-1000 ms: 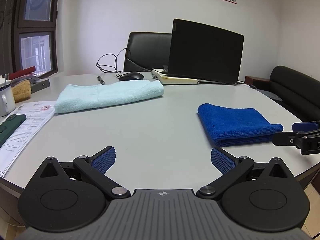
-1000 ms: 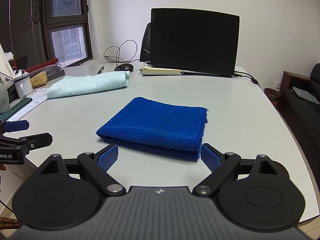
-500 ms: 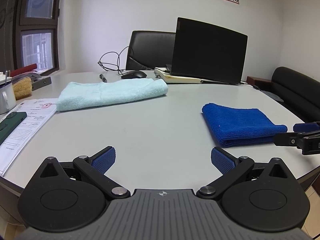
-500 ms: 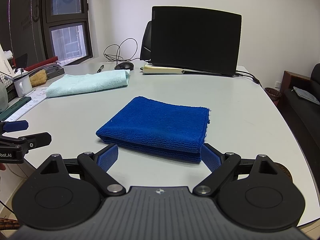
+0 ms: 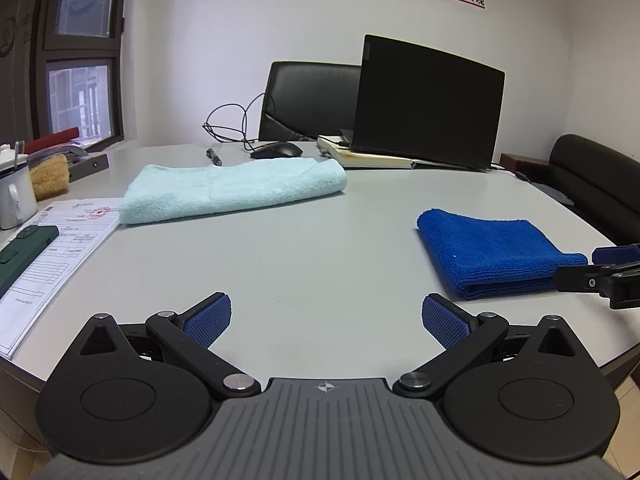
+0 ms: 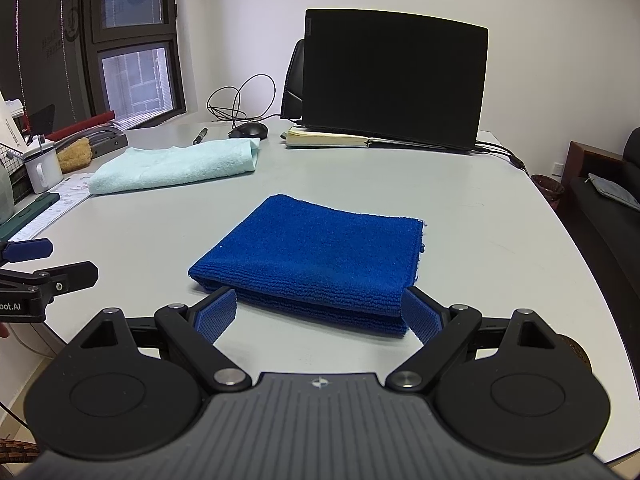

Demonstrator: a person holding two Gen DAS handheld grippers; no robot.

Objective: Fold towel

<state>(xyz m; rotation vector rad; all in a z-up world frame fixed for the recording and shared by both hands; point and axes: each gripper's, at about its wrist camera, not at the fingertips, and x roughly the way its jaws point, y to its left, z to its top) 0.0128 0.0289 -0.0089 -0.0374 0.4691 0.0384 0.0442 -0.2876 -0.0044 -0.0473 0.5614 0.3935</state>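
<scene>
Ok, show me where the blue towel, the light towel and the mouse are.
blue towel (image 6: 316,252): right wrist view, middle of its top face.
light towel (image 5: 232,190): left wrist view, middle of its top.
mouse (image 5: 277,149): left wrist view, top of its black shell.

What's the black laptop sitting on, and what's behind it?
The laptop rests on an open notebook lying on the table. Behind it stands a black office chair, partly hidden by the lid. Whatever else lies behind the lid is covered.
</scene>
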